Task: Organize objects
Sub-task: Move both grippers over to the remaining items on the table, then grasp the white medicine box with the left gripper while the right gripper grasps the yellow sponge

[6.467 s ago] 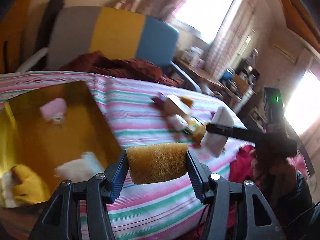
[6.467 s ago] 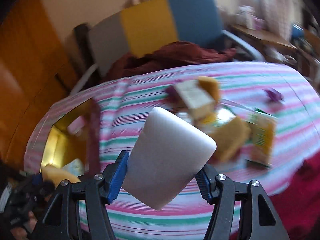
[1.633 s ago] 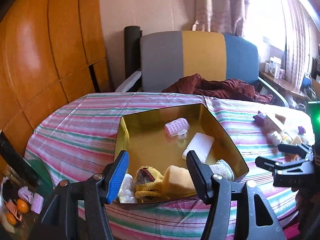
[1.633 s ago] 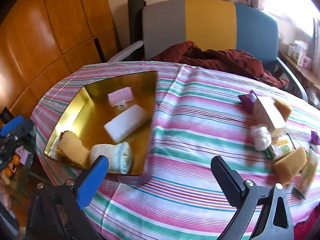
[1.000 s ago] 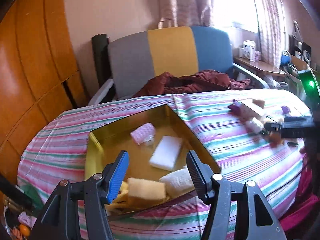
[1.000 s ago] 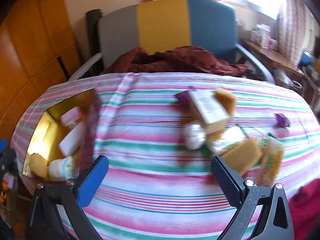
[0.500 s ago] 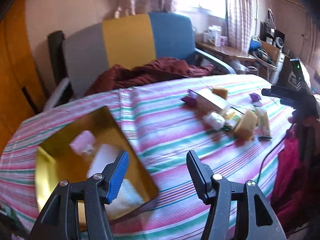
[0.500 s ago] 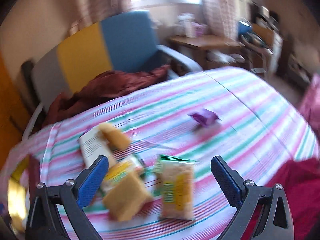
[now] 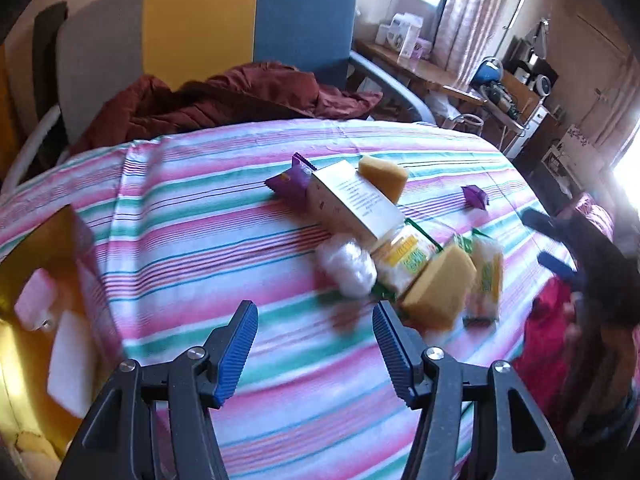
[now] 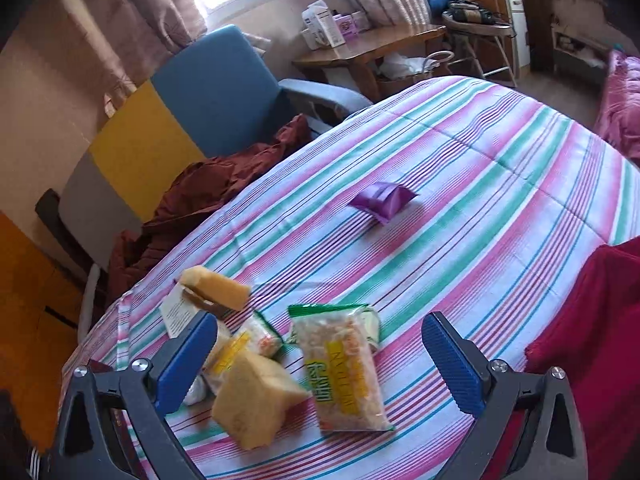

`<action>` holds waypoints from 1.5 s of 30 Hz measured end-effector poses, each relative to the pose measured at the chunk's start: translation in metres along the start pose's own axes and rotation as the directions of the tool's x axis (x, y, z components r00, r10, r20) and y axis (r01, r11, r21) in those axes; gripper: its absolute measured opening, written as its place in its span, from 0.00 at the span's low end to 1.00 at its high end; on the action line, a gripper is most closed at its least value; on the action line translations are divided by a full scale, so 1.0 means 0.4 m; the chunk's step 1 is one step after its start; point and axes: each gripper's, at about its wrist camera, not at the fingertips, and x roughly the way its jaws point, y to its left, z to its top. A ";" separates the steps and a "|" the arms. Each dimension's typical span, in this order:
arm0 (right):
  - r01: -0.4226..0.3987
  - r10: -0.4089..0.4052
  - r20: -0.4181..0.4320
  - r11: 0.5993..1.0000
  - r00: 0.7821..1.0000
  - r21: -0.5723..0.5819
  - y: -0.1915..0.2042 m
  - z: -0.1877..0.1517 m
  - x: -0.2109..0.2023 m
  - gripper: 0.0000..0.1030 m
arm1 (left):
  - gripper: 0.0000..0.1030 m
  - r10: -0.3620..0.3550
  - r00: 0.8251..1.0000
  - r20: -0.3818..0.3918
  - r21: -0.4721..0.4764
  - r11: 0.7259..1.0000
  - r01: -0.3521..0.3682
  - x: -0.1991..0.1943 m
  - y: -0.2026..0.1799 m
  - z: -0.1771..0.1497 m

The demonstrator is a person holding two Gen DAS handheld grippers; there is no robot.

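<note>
My left gripper [image 9: 314, 332] is open and empty above the striped cloth, just short of a white fluffy ball [image 9: 348, 268]. Beyond the ball lie a yellow sponge [image 9: 440, 288], two noodle packets [image 9: 408, 256], a white box [image 9: 352, 204] with a second sponge [image 9: 382, 174] on it, and a purple packet [image 9: 292, 180]. My right gripper [image 10: 320, 344] is wide open, its pads clear of the noodle packet [image 10: 344, 368] lying below them. The yellow sponge [image 10: 256, 400] lies by its left finger. A small purple packet [image 10: 382, 200] lies alone farther back.
The gold tray [image 9: 20, 364] sits at the left edge holding a pink roller [image 9: 34, 300] and a white block [image 9: 70, 364]. A chair [image 9: 200, 36] with a dark red garment [image 9: 240, 96] stands behind the table. Red cloth [image 10: 580, 320] hangs at the table's right edge.
Both grippers swung away from the gold tray toward the pile on the right. The left came close to the white ball; the right rolled and now hangs over a noodle packet.
</note>
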 end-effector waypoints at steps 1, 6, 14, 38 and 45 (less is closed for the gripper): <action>-0.007 0.007 -0.008 1.000 1.000 -0.003 0.003 -0.001 0.004 1.00 | 0.59 -0.008 1.000 -0.006 -0.005 1.000 0.008 0.017 -0.006 0.017; -0.030 0.030 -0.029 0.999 0.999 -0.024 0.016 -0.006 0.013 1.00 | 0.63 -0.037 0.998 -0.043 -0.025 0.999 0.036 0.101 -0.046 0.106; -0.051 0.049 -0.051 0.997 0.998 -0.051 0.027 -0.008 0.025 1.00 | 0.73 0.005 0.994 -0.109 -0.006 1.000 -0.006 0.246 -0.116 0.208; -0.062 0.045 -0.104 0.984 0.994 -0.169 0.107 0.007 0.063 0.99 | 0.50 -0.185 0.983 -0.007 -0.014 0.983 0.185 0.200 -0.012 0.148; -0.027 -0.012 -0.169 0.974 0.986 -0.227 0.191 0.099 0.228 0.96 | 0.50 -0.253 0.963 0.090 -0.090 0.961 0.261 0.106 0.048 0.143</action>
